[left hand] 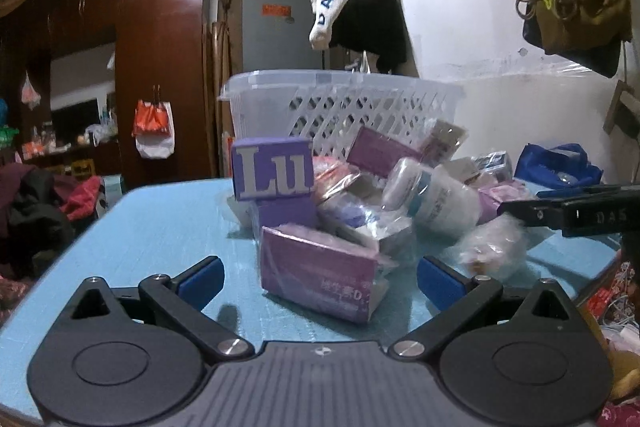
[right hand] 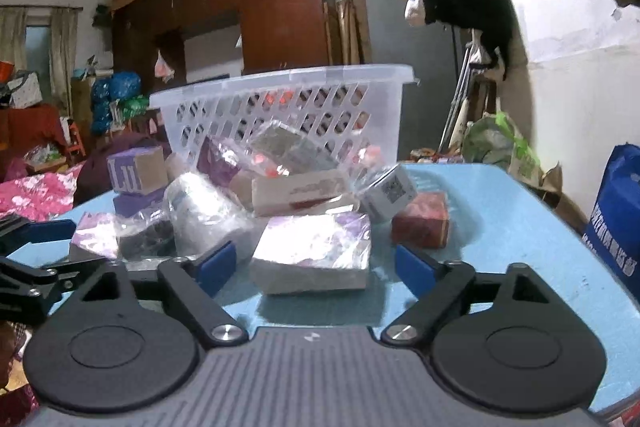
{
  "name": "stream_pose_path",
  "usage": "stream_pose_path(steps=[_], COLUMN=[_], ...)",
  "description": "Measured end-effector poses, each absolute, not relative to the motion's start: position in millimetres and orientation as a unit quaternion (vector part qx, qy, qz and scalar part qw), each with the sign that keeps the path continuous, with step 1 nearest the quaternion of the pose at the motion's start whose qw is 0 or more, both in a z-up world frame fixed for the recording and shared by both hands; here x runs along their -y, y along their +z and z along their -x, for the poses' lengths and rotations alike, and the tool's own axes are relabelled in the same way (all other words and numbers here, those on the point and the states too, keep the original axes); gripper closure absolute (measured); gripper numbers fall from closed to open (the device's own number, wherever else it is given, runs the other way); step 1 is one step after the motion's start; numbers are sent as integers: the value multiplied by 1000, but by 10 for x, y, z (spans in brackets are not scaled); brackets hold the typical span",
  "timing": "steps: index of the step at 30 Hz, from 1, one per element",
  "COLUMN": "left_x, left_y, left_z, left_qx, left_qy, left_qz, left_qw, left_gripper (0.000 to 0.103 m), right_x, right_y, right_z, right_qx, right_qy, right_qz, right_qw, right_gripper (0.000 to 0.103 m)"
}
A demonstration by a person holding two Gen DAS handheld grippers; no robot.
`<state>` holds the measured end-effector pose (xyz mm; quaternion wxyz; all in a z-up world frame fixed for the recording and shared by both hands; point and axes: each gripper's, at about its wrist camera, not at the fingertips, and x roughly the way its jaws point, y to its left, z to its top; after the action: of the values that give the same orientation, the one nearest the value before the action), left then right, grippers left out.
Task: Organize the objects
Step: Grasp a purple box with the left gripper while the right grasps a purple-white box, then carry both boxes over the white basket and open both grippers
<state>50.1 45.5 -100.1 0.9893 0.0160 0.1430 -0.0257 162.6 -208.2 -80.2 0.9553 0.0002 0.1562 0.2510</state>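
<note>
A pile of wrapped boxes and bottles lies on the blue table (left hand: 160,227) in front of a white lattice basket (left hand: 360,103). My left gripper (left hand: 320,281) is open, its blue pads either side of a purple box in plastic wrap (left hand: 320,275). A purple "Lu" box (left hand: 272,169) sits at the pile's left, a white bottle (left hand: 444,201) at its right. My right gripper (right hand: 316,267) is open, just before a shiny wrapped purple box (right hand: 316,251). A red box (right hand: 420,219) and the basket (right hand: 280,107) show behind it.
A blue bag (right hand: 616,223) stands at the table's right edge. The right gripper's arm (left hand: 580,215) reaches in from the right in the left wrist view. The left gripper (right hand: 36,267) shows at the left of the right wrist view. Wardrobes and clutter lie beyond the table.
</note>
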Motion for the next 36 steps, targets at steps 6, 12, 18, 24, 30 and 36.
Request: stream_pose_path(steps=[6, 12, 18, 24, 30, 36], left_x=[-401, -396, -464, -536, -487, -470], left_y=[-1006, -1013, -931, -808, -341, 450], left_z=[-578, -587, -370, -368, -433, -1408], left_qx=[-149, -150, -108, -98, -59, -104], left_qy=[-27, -29, -2, -7, -27, -41], left_qz=[-26, -15, -15, 11, 13, 30], left_qw=[988, 988, 994, 995, 998, 993], left_gripper=[3, 26, 27, 27, 27, 27], right_x=[2020, 2064, 2191, 2305, 2276, 1877], right_y=[-842, -852, -775, -644, -218, 483], right_z=[-1627, -1618, -1524, -1485, -1600, -2378], right_qx=[-168, -173, -152, -125, -82, -74], right_qy=[257, 260, 265, 294, 324, 306], right_qz=[9, 8, -7, -35, -36, 20], right_qw=[952, 950, 952, 947, 942, 949], right_gripper=[23, 34, 35, 35, 35, 35])
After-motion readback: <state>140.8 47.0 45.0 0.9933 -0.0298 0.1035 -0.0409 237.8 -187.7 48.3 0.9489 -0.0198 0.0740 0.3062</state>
